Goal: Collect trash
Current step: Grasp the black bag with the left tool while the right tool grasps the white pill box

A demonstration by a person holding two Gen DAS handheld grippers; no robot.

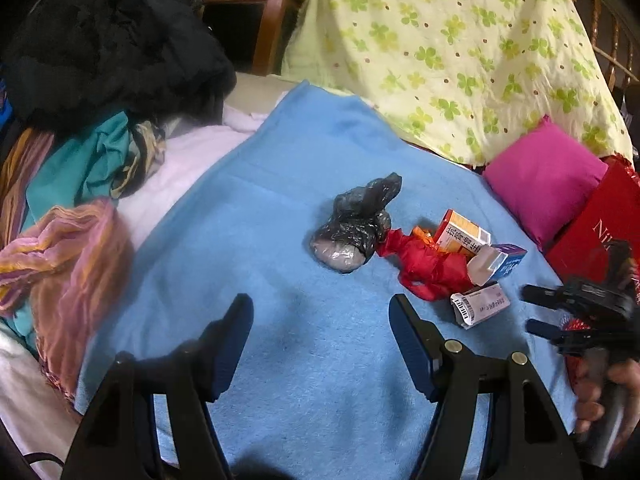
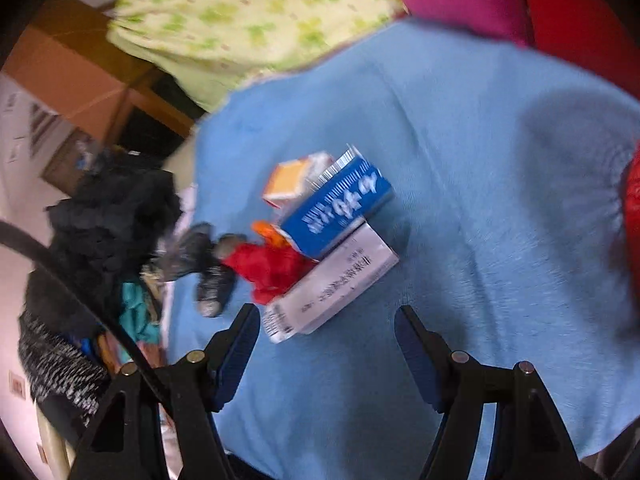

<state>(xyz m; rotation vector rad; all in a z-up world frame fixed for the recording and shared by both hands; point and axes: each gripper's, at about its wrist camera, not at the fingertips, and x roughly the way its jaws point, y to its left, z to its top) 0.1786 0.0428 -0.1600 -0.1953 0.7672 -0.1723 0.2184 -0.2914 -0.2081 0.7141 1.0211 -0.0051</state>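
On a light blue blanket [image 1: 280, 208] lies a small heap of trash: a crumpled black plastic bag [image 1: 354, 226], a red wad [image 1: 424, 264], an orange box [image 1: 460, 232], a blue-and-white box [image 1: 500, 262] and a white box with a barcode [image 1: 480, 305]. My left gripper [image 1: 320, 320] hovers open over bare blanket, short of the heap. The right gripper [image 1: 532, 308] enters at the right edge, held by a hand, close to the white box. In the right wrist view, my right gripper [image 2: 326, 330] is open with the white box [image 2: 332, 284] just ahead of its fingertips and the blue box [image 2: 340, 204] beyond.
A heap of dark and coloured clothes [image 1: 100, 92] lies at the left. A clover-patterned quilt [image 1: 460, 52] is at the back. A pink cushion [image 1: 544, 182] and a red bag [image 1: 596, 232] sit at the right. Wooden furniture [image 1: 248, 12] stands behind.
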